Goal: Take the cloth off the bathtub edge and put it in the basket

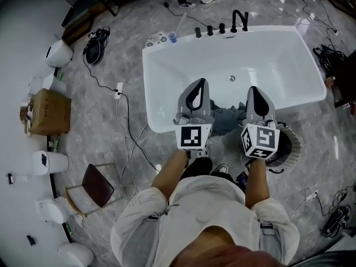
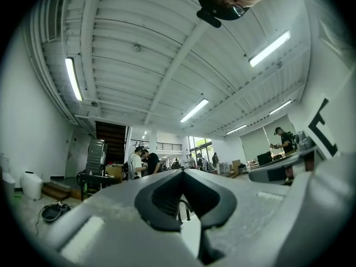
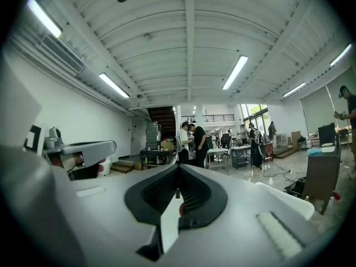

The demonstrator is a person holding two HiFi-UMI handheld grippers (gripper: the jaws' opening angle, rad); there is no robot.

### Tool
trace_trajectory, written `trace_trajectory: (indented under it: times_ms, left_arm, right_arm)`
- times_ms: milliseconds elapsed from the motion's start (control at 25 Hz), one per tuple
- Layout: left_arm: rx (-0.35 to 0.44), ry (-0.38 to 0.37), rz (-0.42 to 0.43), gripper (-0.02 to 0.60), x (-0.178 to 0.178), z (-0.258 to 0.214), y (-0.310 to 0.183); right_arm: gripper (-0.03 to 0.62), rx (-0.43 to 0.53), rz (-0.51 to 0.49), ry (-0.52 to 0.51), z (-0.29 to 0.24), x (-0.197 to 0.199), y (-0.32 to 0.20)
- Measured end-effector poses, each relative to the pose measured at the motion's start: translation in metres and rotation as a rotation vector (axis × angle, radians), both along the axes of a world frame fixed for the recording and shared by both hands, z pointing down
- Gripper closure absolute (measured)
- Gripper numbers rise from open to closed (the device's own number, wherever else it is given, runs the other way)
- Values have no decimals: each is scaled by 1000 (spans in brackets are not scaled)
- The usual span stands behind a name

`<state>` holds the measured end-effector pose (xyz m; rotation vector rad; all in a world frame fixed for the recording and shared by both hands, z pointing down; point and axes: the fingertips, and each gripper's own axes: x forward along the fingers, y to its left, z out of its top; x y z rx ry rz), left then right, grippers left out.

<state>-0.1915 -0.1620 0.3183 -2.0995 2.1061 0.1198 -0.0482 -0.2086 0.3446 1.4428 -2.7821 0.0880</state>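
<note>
left gripper (image 1: 199,83): held level, jaws together, empty | right gripper (image 1: 253,90): level alongside, jaws together, empty

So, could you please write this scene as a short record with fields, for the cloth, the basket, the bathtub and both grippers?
cloth: grey-blue, draped over the bathtub's near edge, between the two grippers, held by neither
bathtub: white, black faucet on the far rim
basket: round, on the floor beside the tub, partly hidden under the right gripper
left gripper: jaws together, nothing between them
right gripper: jaws together, nothing between them
task state: cloth not yet picked up
</note>
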Motion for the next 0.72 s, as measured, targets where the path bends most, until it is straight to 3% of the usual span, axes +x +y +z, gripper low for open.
trace_trajectory:
  times_ms: [200,400,520,720]
  left_arm:
    - [-13,28,-12,580,-37,14,-30]
    - [-75,16,-10,580,-61,41,-54]
    - [-90,54,19,580,-74,61,-63]
    - [-120,62,45,580,-82,104,-61]
  right_arm:
    - [592,-21,6,63,21,-35,-30]
    - [592,-118,6,123,75,-56,-54]
    - [591,-186,4,142,112,-70,-63]
    - [591,-326,4,198,182,-77,-56]
